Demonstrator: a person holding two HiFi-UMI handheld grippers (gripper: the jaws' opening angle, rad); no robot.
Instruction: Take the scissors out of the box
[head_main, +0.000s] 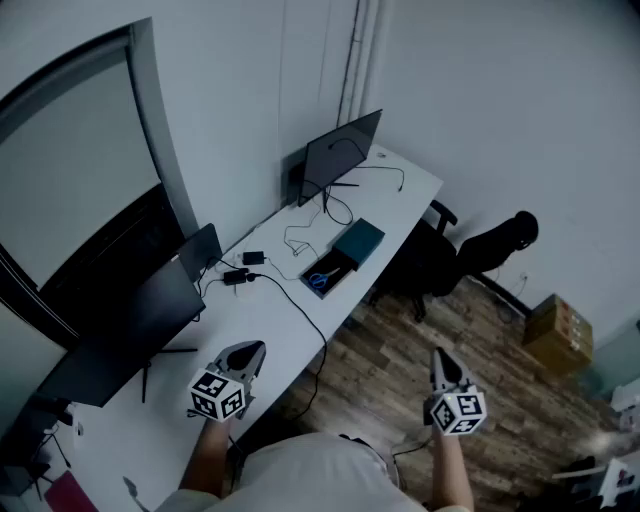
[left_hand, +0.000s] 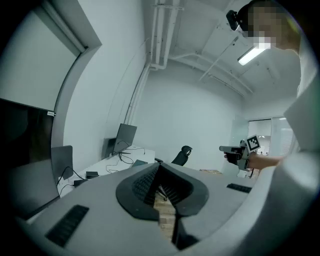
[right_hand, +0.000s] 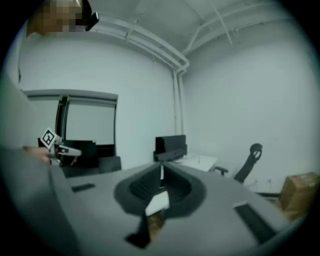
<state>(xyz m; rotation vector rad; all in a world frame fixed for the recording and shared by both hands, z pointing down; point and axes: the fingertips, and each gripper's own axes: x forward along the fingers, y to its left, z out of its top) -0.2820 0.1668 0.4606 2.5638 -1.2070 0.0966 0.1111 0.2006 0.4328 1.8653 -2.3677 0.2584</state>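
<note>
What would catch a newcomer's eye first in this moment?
The left gripper and right gripper, both shut and empty, hang in the foreground of the head view. Well beyond them, on the white desk, sits the open box with the blue-handled scissors inside.

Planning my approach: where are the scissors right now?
Head view, centre: the blue-handled scissors lie inside the open box near the white desk's front edge, right beside the teal lid.
</note>
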